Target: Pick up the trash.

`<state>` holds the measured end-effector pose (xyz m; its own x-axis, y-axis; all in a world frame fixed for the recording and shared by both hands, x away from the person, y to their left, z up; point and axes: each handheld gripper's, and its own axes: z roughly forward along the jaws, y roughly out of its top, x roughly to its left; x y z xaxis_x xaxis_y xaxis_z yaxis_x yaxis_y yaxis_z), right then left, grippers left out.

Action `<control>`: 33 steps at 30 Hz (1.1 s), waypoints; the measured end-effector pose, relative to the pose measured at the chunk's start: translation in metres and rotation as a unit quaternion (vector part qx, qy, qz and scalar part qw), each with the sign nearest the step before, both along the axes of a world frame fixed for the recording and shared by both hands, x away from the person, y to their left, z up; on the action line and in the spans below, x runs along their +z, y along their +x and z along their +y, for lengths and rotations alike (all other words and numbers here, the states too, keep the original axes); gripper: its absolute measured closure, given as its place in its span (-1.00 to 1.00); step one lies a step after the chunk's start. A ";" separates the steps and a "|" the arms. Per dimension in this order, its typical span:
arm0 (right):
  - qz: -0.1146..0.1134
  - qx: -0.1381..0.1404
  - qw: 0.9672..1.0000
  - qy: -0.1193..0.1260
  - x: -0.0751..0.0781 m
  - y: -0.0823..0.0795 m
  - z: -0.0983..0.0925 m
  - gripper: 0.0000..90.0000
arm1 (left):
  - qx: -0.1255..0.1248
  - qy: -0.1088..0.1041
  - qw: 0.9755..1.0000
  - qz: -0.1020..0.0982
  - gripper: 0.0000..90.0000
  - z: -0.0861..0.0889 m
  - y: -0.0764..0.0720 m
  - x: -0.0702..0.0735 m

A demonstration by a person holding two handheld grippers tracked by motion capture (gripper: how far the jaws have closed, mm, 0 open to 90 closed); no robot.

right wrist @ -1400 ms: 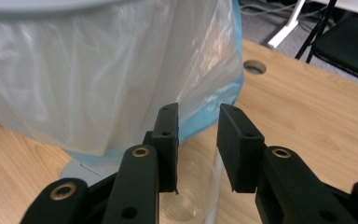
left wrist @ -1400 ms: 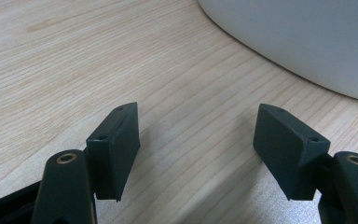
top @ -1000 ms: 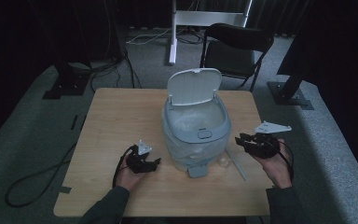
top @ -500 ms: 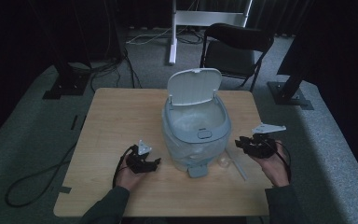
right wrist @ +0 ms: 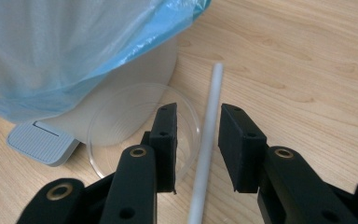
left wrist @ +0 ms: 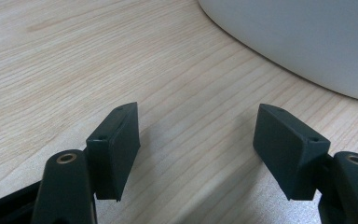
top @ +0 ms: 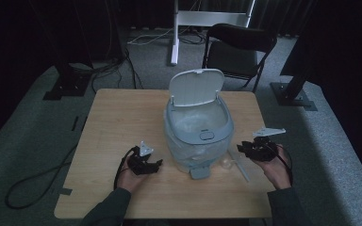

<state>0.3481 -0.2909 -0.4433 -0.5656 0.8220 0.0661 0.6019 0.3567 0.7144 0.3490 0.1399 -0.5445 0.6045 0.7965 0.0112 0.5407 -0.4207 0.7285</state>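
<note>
A pale grey pedal bin (top: 198, 136) stands mid-table with its lid (top: 195, 87) up and a blue plastic liner (right wrist: 74, 46) over its rim. Right of its pedal (right wrist: 42, 142) lie a clear round plastic dish (right wrist: 121, 126) and a thin white stick (right wrist: 209, 126) on the wood. My right gripper (right wrist: 196, 140) hovers low over them, open. The stick runs through the gap between the jaws without touching the pads. The left jaw overlaps the dish. My left gripper (left wrist: 198, 140) rests open and empty on the table, left of the bin wall (left wrist: 298, 42).
The wooden table (top: 122, 117) has bare room at its left and back. The stick (top: 239, 167) lies near the front right corner. A black folding chair (top: 238, 52) and stand bases sit on the floor beyond the table.
My right gripper has sunk a little toward the table beside the bin. The left gripper and the bin have kept still.
</note>
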 end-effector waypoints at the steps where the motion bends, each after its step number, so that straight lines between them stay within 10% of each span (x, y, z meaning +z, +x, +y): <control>1: 0.000 0.000 1.000 0.000 0.000 0.000 0.000 0.48 | 0.000 0.000 1.000 0.000 -0.30 0.000 0.000 0.000; 33: 0.053 0.049 0.996 -0.046 -0.018 -0.005 0.003 0.84 | 0.000 0.000 1.000 0.000 -0.30 0.000 0.000 0.000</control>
